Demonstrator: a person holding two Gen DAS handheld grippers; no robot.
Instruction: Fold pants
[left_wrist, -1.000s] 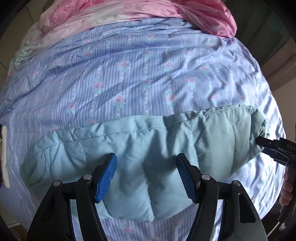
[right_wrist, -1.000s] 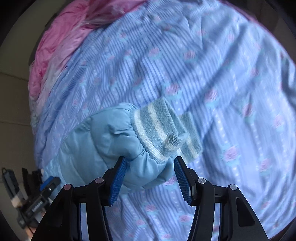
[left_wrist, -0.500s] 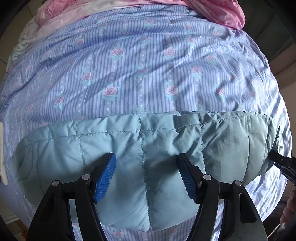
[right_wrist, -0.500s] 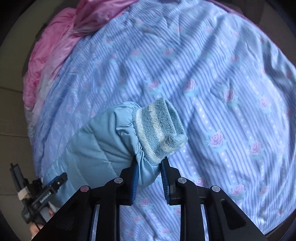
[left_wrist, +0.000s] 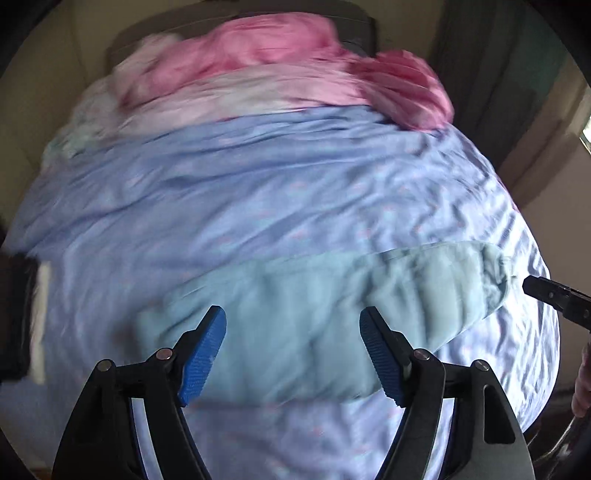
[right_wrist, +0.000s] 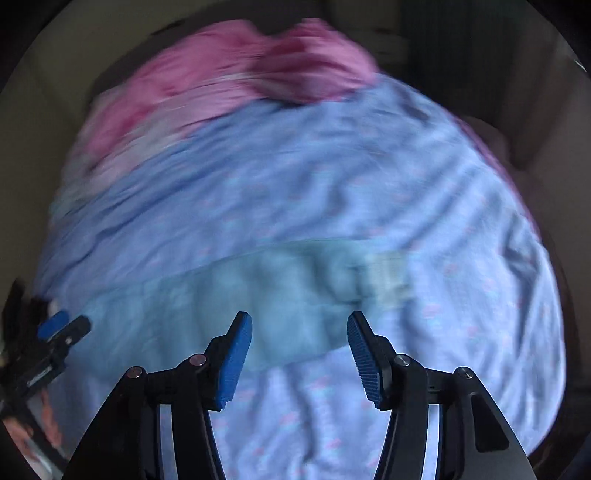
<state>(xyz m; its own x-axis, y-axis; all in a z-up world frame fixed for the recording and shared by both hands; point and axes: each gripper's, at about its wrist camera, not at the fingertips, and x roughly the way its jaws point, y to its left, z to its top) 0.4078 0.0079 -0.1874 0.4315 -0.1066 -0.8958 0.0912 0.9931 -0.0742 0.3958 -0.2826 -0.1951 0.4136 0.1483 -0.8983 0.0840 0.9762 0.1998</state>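
Pants (left_wrist: 306, 314): pale blue quilted pair, lying flat on the bed (left_wrist: 295, 199), folded into one long band; both views blurred.
Long axis: runs left to right across both claws' line of sight, cuffed end (right_wrist: 384, 280) toward the right.
Left claw (left_wrist: 293, 354): wide apart, holding nothing, just above the band's middle.
Right claw (right_wrist: 299, 356): wide apart, holding nothing, at the near edge, cuff ahead and to its right.
Nearer hand: right for the cuff end, left for the far end.
Next move, a judgement: each claw takes an end, one end carried over to the other.
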